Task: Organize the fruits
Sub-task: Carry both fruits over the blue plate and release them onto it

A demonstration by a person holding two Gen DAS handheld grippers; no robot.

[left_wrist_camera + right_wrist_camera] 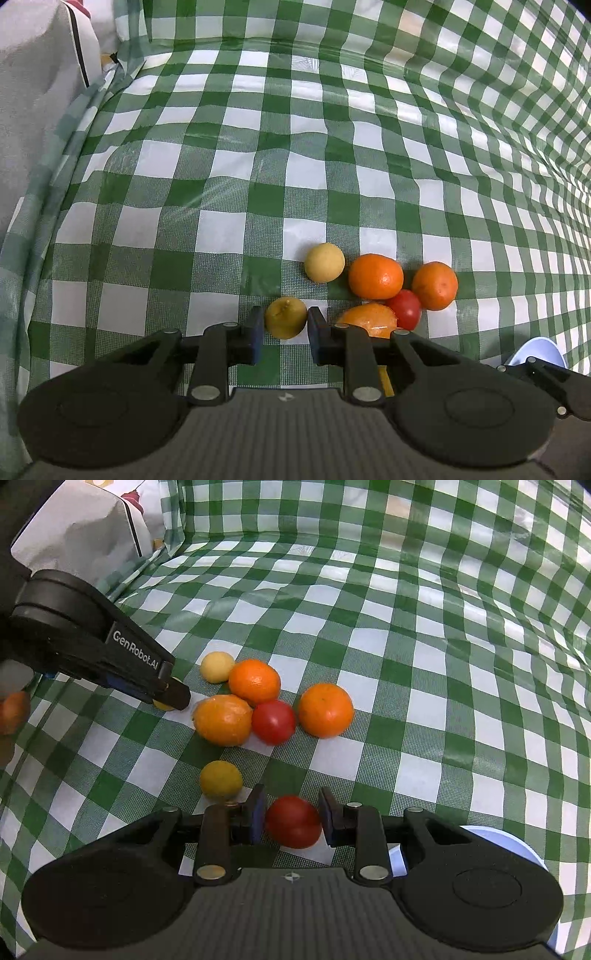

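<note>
My left gripper [285,318] is shut on a yellow-green fruit [285,317] that rests low on the checked cloth. Beside it lie a pale yellow fruit [324,262], three oranges [375,276] and a red tomato [405,308]. My right gripper [291,814] has a second red tomato [293,821] between its pads; both pads seem to touch it. In the right wrist view the left gripper [171,698] shows at left, over its fruit, next to the cluster of oranges [254,681] and the tomato [273,722]. Another yellow fruit [221,779] lies by my right gripper.
A green and white checked cloth [258,166] covers the table and rises at the back. A pale blue plate [509,843] sits at the lower right, partly behind my right gripper. A white bag [85,528] stands at the far left.
</note>
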